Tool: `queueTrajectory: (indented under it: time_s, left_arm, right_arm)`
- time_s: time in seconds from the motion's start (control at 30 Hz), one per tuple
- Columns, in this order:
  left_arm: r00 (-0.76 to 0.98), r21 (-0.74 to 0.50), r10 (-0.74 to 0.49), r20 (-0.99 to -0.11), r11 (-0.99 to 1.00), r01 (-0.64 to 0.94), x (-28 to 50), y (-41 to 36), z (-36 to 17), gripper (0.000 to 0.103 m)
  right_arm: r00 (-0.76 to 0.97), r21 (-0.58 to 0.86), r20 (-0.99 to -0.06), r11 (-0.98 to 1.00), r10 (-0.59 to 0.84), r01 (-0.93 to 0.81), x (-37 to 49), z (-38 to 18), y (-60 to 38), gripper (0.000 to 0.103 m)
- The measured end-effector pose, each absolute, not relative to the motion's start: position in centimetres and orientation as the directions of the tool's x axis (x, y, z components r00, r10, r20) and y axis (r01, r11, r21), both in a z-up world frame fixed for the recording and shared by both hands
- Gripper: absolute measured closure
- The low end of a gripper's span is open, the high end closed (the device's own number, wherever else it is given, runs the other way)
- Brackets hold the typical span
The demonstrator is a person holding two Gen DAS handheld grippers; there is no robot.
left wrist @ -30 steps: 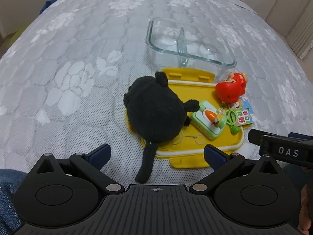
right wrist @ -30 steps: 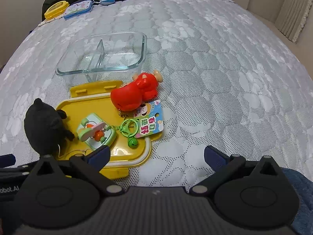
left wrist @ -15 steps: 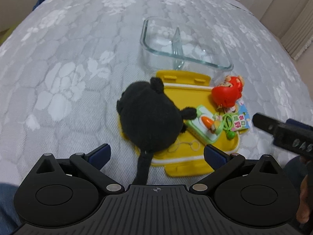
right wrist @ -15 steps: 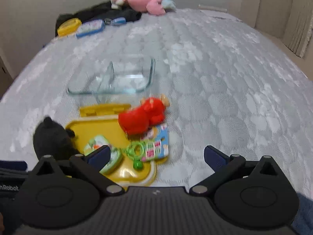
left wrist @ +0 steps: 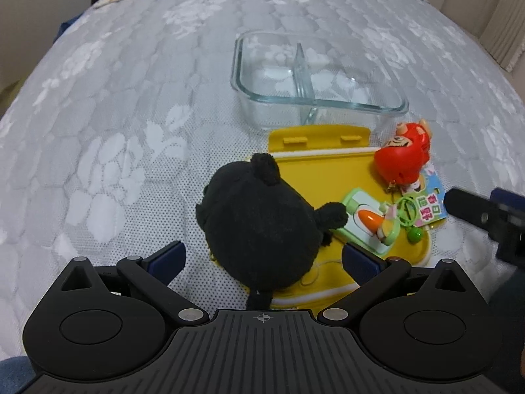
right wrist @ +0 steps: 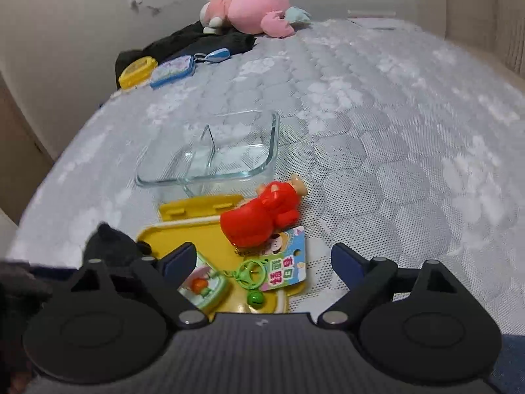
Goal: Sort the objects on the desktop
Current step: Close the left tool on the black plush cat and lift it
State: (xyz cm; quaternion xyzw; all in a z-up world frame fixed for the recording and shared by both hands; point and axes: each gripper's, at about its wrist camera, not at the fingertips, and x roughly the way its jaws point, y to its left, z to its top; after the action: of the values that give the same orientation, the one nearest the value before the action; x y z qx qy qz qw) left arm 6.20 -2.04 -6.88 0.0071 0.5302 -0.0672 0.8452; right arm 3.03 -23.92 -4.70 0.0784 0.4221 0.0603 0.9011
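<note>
While left tool (left wrist: pixel 264 257) straddles black plush (left wrist: pixel 262 226), lower centre, fingers spread | pinch body centrally | right tool (right wrist: pixel 262 262) spread, empty.

One glass container (left wrist: pixel 320 75), one yellow lid (left wrist: pixel 321 170), one black plush (left wrist: pixel 262 226), one red figure (left wrist: pixel 403 161), one green toy (left wrist: pixel 370 223), one pink plush (right wrist: pixel 252 10).

Two low, near wrist views sharing the yellow lid (left wrist: pixel 321 170).

A pink plush (right wrist: pixel 249 10) lies on the bed's (right wrist: pixel 393 131) far end, touching dark clothing (right wrist: pixel 197 44).
</note>
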Motion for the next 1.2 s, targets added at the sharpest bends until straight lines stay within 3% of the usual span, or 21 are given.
queueTrajectory:
  time_s: [0.2,0.27,0.43,0.67,0.9,0.97,1.03,1.2]
  left_arm:
    - [0.43,-0.08,-0.115,-0.895,0.992,0.1,6.4,-1.7,-6.8,0.0]
    - [0.414,-0.11,-0.139,-0.9,0.99,0.092,6.7,-1.4,-7.1,0.0]
    - [0.39,-0.198,-0.193,-0.9,0.98,0.029,7.5,0.1,-7.7,0.0]
    - [0.456,-0.119,-0.139,-0.879,0.99,0.073,8.4,-1.0,-6.5,0.0]
    - [0.402,-0.243,-0.234,-0.885,0.97,0.029,8.7,-0.6,-7.5,0.0]
    - [0.399,-0.257,-0.241,-0.885,0.966,0.015,8.6,-0.3,-7.6,0.004]
    - [0.387,-0.245,-0.232,-0.892,0.969,0.016,8.6,-0.2,-7.6,0.024]
    - [0.36,-0.277,-0.259,-0.896,0.961,0.002,8.7,0.8,-7.4,0.024]
  right_arm:
    - [0.585,0.16,-0.803,0.987,0.115,0.026,3.7,-5.7,-24.2,0.007]
    - [0.595,0.18,-0.793,0.983,0.13,0.025,3.5,-5.8,-24.5,0.011]
    - [0.637,0.146,-0.763,0.989,0.109,0.005,2.9,-5.4,-24.1,0.009]
    - [0.622,0.149,-0.769,0.988,0.147,-0.049,2.9,-5.9,-23.4,0.009]
    - [0.591,0.204,-0.792,0.979,0.15,0.025,3.6,-6.5,-24.6,0.008]
    - [0.581,0.216,-0.8,0.975,0.15,0.046,3.7,-6.7,-24.9,0.008]
    - [0.572,0.221,-0.806,0.974,0.152,0.053,3.7,-6.9,-25.1,0.008]
    - [0.562,0.233,-0.81,0.971,0.167,0.048,3.7,-7.0,-25.1,0.008]
